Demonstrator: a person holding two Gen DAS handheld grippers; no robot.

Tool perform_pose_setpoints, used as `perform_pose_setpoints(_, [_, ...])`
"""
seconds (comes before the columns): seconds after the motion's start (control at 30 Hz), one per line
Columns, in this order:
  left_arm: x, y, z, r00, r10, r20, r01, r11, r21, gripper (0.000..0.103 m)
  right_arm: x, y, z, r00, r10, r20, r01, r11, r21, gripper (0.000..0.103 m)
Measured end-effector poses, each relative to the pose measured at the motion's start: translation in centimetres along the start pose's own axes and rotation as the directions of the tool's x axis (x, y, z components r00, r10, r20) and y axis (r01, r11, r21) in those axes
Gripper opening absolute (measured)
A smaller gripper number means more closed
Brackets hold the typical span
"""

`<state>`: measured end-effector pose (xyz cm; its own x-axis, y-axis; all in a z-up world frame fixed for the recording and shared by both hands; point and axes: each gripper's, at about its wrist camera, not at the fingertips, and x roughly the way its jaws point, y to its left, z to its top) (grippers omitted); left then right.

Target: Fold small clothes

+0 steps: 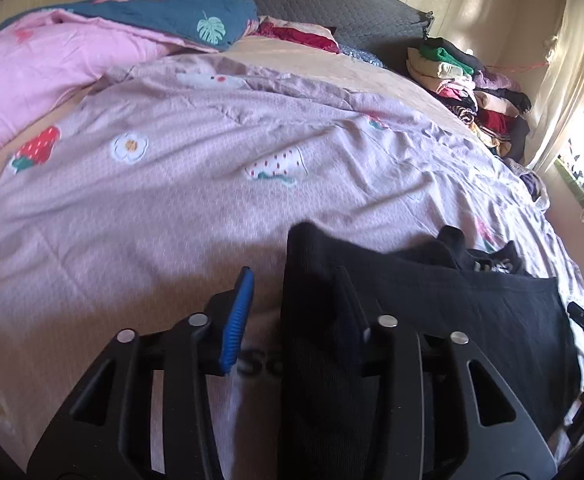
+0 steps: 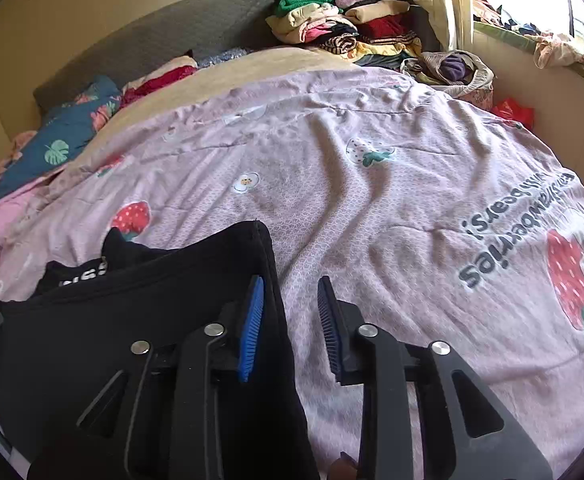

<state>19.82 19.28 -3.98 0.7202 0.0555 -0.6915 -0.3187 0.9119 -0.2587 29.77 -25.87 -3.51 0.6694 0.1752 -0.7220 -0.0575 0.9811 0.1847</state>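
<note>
On the strawberry-print bedspread [image 2: 372, 200], the black garment [image 2: 132, 288] lies between the left gripper [image 1: 292, 312] and right gripper [image 2: 292, 320], both with fingers apart.

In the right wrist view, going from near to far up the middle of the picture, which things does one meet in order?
Right gripper → pink quilt printed with strawberries → plain beige sheet → grey quilted headboard.
</note>
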Motion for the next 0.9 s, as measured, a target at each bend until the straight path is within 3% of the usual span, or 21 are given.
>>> perform_pose_setpoints(0.17, [-2.7, 0.1, -0.9, 1.0, -0.007, 0.024, 0.008, 1.0, -0.01, 0.053, -4.3, -0.4, -1.6, 0.996, 0.055, 0.066, -0.057, 0.998, 0.023, 0.041])
perform_pose_setpoints(0.23, [-3.9, 0.0, -1.3, 0.999, -0.018, 0.036, 0.018, 1.0, -0.011, 0.066, -5.7, 0.2, -2.6, 0.994, 0.074, 0.077, -0.074, 0.997, -0.001, 0.045])
perform_pose_setpoints(0.43, [-7.1, -0.7, -2.9, 0.998, -0.039, 0.046, 0.038, 0.999, 0.018, 0.082, -8.3, 2.4, -5.0, 0.988, 0.139, 0.074, -0.133, 0.988, -0.073, 0.062])
perform_pose_setpoints(0.53, [-8.1, -1.1, -3.8, 0.998, -0.05, 0.038, 0.049, 0.998, 0.032, 0.088, -9.2, 3.8, -6.0, 0.983, 0.174, 0.065, -0.166, 0.98, -0.114, 0.067])
perform_pose_setpoints(0.8, [-9.3, -3.8, -6.5, 0.995, -0.099, 0.006, 0.098, 0.989, 0.108, 0.09, -9.9, 5.4, -8.2, 0.978, 0.209, 0.021, -0.203, 0.966, -0.159, 0.074])
perform_pose_setpoints(0.9, [-9.2, -5.2, -7.2, 0.993, -0.115, -0.017, 0.116, 0.981, 0.153, 0.08, -9.7, 5.4, -8.8, 0.979, 0.204, -0.002, -0.201, 0.966, -0.16, 0.075])
